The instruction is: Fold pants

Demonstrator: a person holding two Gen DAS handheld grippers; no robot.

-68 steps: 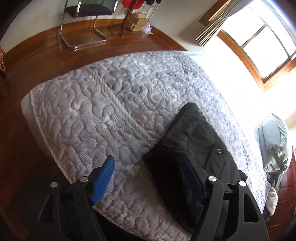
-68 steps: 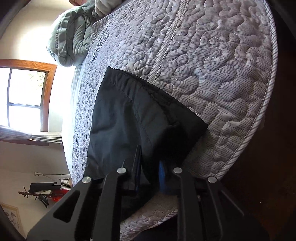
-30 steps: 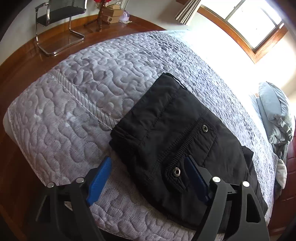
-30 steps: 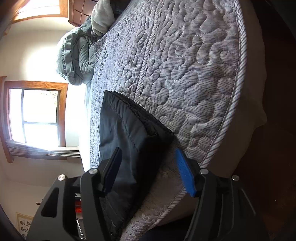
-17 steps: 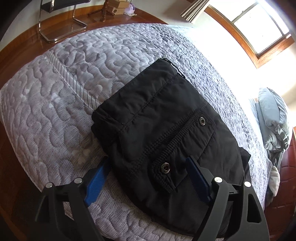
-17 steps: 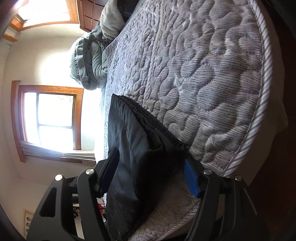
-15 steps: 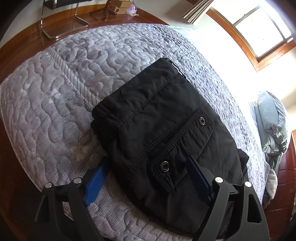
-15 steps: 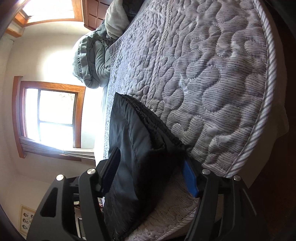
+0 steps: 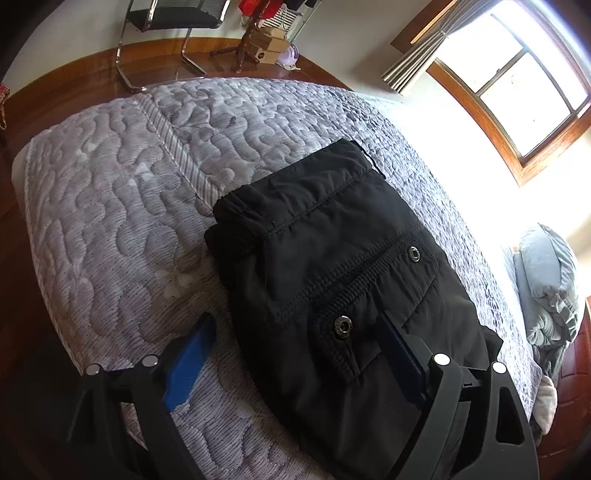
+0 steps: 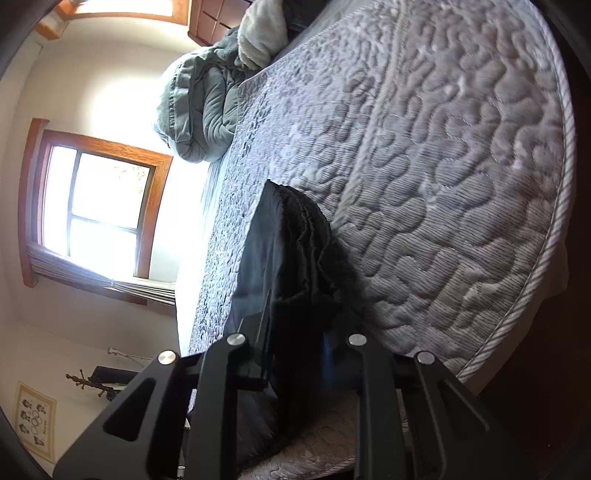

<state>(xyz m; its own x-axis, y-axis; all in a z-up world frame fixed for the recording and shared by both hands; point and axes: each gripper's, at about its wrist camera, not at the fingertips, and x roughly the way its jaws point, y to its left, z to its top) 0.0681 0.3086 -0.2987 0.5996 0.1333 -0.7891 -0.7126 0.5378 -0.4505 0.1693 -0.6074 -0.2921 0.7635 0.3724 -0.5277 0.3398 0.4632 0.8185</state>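
The black pants (image 9: 332,258) lie folded into a thick bundle on the grey quilted bed (image 9: 110,206), pocket flap with two snaps facing up. My left gripper (image 9: 295,354) is open, its jaws wide apart over the near edge of the bundle, one blue finger (image 9: 188,354) above the quilt, the other over the fabric. In the right wrist view the pants (image 10: 291,258) show edge-on. My right gripper (image 10: 299,354) has closed on the near edge of the bundle, with the fabric filling the gap between its fingers.
A crumpled grey-green duvet (image 10: 199,107) and pale blanket lie at the head of the bed. A window (image 9: 517,85) lights the far side. A metal-legged chair (image 9: 166,22) and a coat stand with boxes are on the wooden floor beyond the bed's foot.
My right gripper has gone from wide open around the bundle's edge to clamped on it. The left gripper stayed open and drew back slightly; the pants lie in the same place.
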